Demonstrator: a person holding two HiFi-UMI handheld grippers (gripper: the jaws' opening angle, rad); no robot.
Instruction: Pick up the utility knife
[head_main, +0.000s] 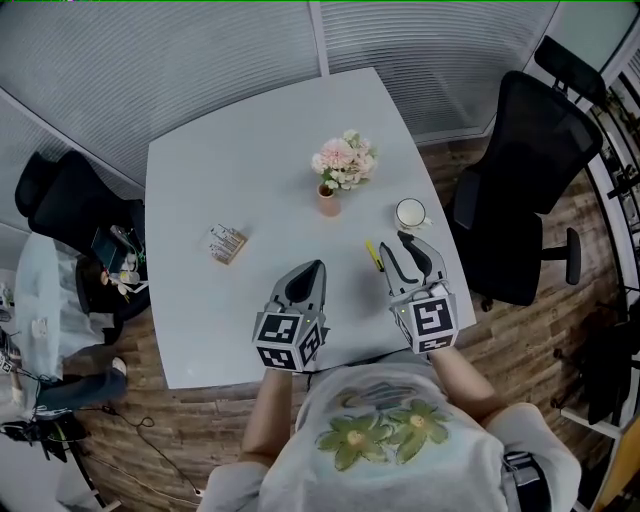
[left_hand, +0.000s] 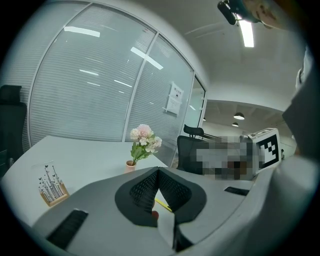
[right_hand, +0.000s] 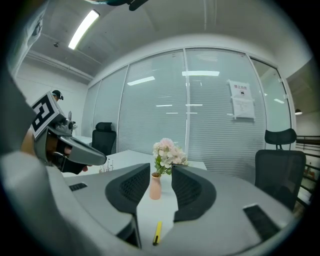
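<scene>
The yellow utility knife (head_main: 373, 255) lies flat on the white table (head_main: 230, 170). In the right gripper view the knife (right_hand: 157, 232) shows low down, on the table below the gap between the jaws. My right gripper (head_main: 393, 244) (right_hand: 161, 170) is open and empty, just right of the knife and apart from it. My left gripper (head_main: 317, 266) (left_hand: 158, 171) hovers to the knife's left, its jaws meeting at the tips with nothing in them. A sliver of the knife (left_hand: 162, 204) shows under its jaws.
A pink vase of flowers (head_main: 340, 170) stands past the knife, with a white mug (head_main: 410, 213) to its right. A small card holder (head_main: 227, 243) sits at the left. Black office chairs (head_main: 525, 180) flank the table. The table's front edge is near my body.
</scene>
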